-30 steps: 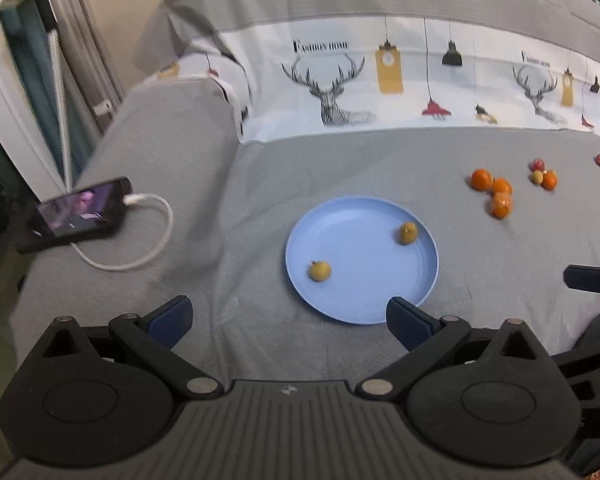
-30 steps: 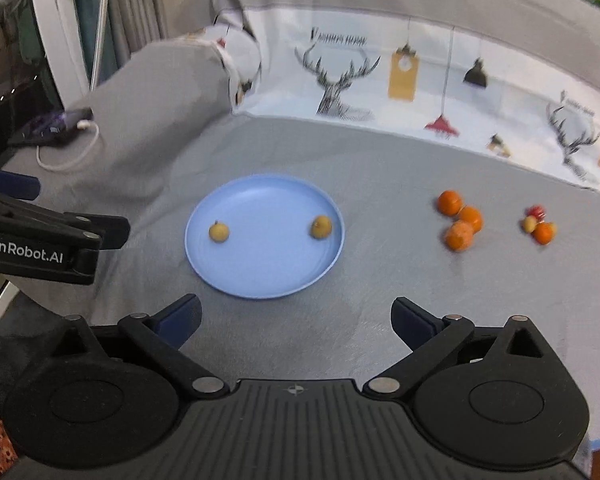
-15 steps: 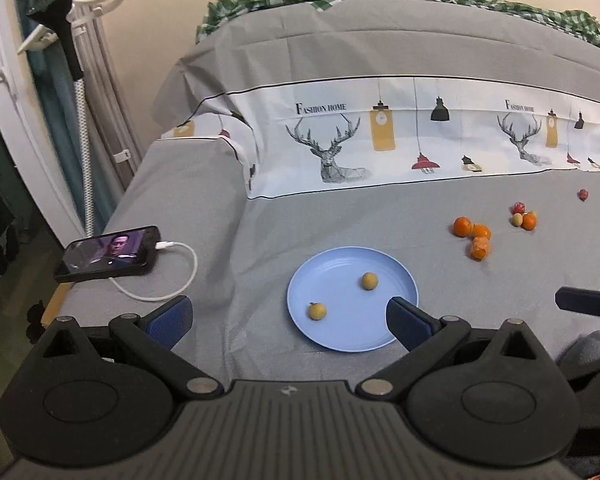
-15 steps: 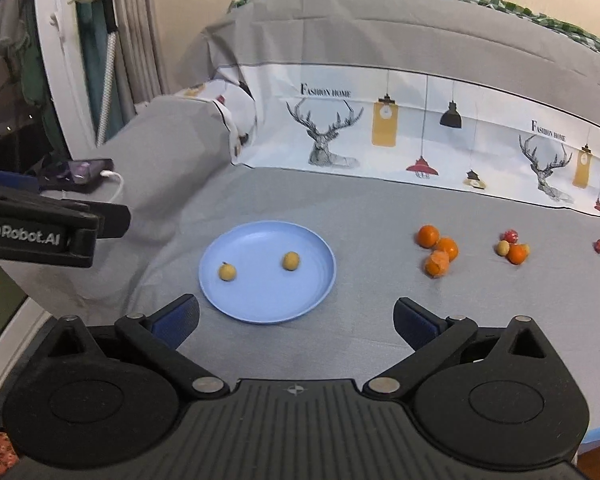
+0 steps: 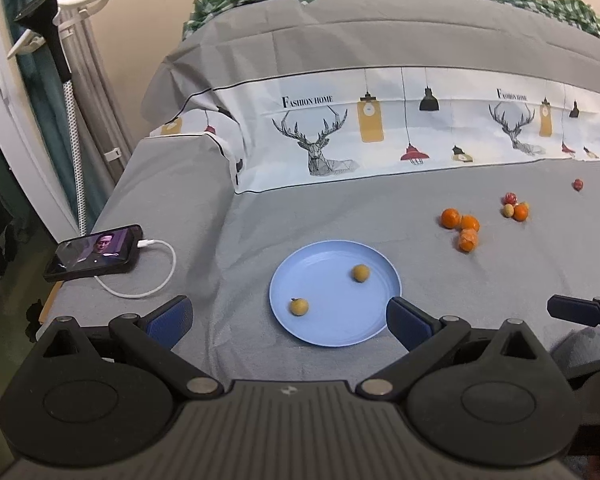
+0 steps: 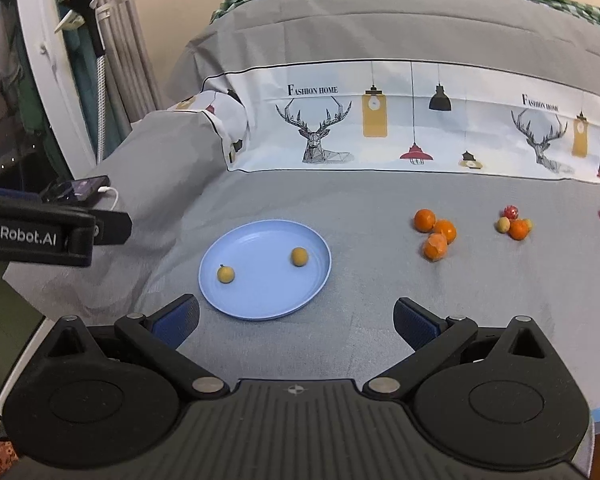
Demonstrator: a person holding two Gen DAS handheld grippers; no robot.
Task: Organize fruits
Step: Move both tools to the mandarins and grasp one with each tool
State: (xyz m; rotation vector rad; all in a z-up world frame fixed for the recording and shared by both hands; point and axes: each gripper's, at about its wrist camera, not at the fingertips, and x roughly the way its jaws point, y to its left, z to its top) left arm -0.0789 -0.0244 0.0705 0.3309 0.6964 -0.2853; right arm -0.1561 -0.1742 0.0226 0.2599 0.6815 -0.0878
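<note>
Both tools have pulled back, jaws apart and empty: two yellow fruits (image 6: 226,273) sit on the plate (image 6: 260,304), the oranges (image 6: 436,230) remain on the bed.

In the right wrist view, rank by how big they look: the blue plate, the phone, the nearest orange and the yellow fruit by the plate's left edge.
1. blue plate
2. phone, partly hidden
3. orange
4. yellow fruit, though it sits nearer the camera
</note>
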